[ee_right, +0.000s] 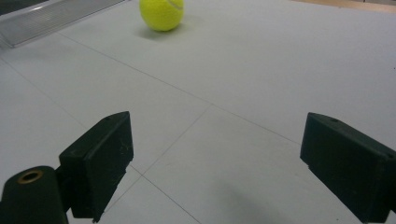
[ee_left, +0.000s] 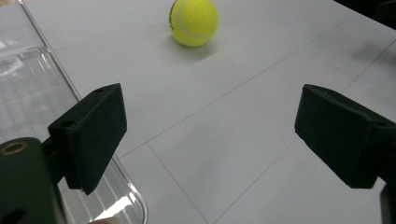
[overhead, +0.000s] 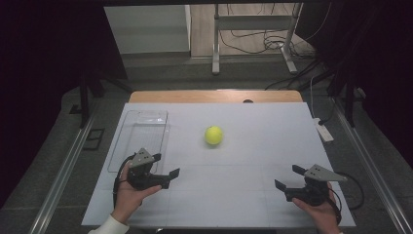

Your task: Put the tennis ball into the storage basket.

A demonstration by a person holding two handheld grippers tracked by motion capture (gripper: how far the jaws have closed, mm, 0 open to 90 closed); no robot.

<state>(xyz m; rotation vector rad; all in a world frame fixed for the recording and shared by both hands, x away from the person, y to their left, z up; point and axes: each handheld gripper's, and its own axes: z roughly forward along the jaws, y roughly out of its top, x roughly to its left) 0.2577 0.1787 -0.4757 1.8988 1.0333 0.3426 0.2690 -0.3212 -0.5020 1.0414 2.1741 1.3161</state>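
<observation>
With both claws spread and empty, the left claw (overhead: 165,165) nearest, we'd come at the tennis ball (overhead: 214,135) mid-surface squarely so it doesn't roll, clear tray (overhead: 141,134) just left.

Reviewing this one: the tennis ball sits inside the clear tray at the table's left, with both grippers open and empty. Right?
Not quite. The tennis ball lies on the bare table, right of the clear tray, as the high view shows. The left gripper and right gripper are open and empty.

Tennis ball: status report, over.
Both grippers, left and right, open, empty. Tennis ball loose mid-table, untouched. Clear tray left of it; path unobstructed.
</observation>
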